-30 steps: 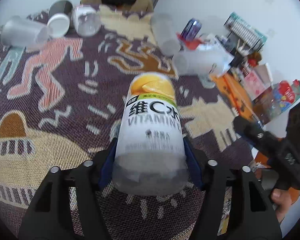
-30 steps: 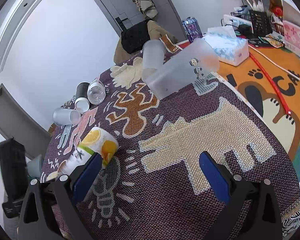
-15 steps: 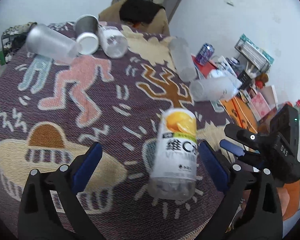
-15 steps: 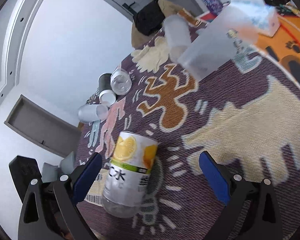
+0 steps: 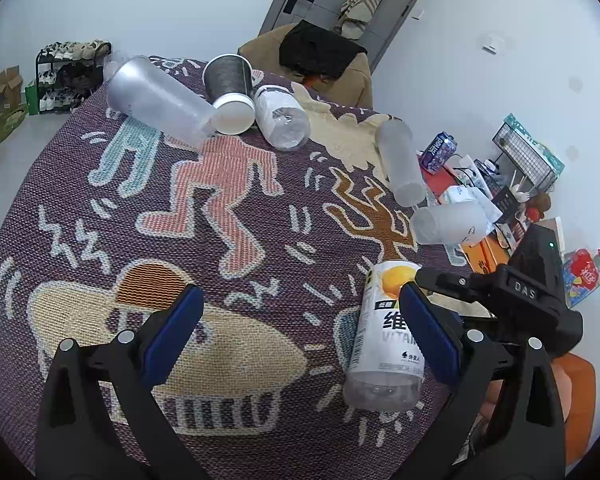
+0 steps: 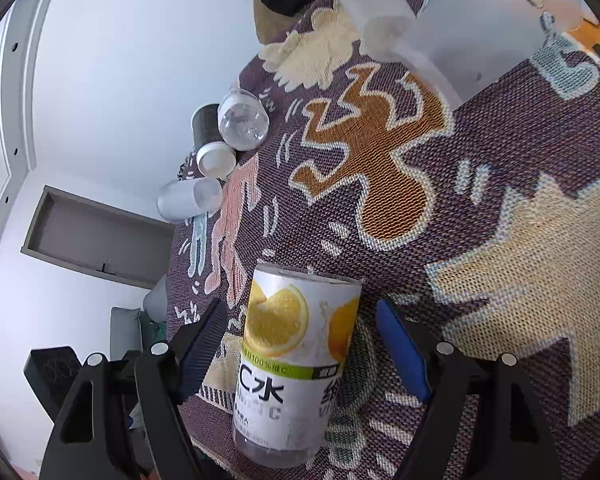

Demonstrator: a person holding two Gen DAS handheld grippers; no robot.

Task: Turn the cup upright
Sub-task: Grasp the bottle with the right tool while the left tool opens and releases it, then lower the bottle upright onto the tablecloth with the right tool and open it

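A clear cup with a lemon-print label (image 5: 384, 344) stands on the patterned cloth (image 5: 228, 208), its clear base toward the camera. In the right wrist view the cup (image 6: 296, 360) stands between my open right gripper's (image 6: 300, 348) blue pads without touching them. My left gripper (image 5: 300, 336) is open and empty, to the left of the cup, its right pad overlapping the cup in view. The right gripper body (image 5: 528, 304) shows at the right of the left wrist view.
Several cups lie on their sides at the far edge: a clear tumbler (image 5: 160, 100), a grey paper cup (image 5: 228, 92), a clear bottle-cup (image 5: 284, 120), two frosted cups (image 5: 400, 168) (image 5: 448, 224). Clutter and an orange mat (image 5: 496, 248) lie right of the cloth.
My left gripper opened, let go of the labelled cup and backed away to the left. My right gripper moved in around the cup, which now stands on the cloth.
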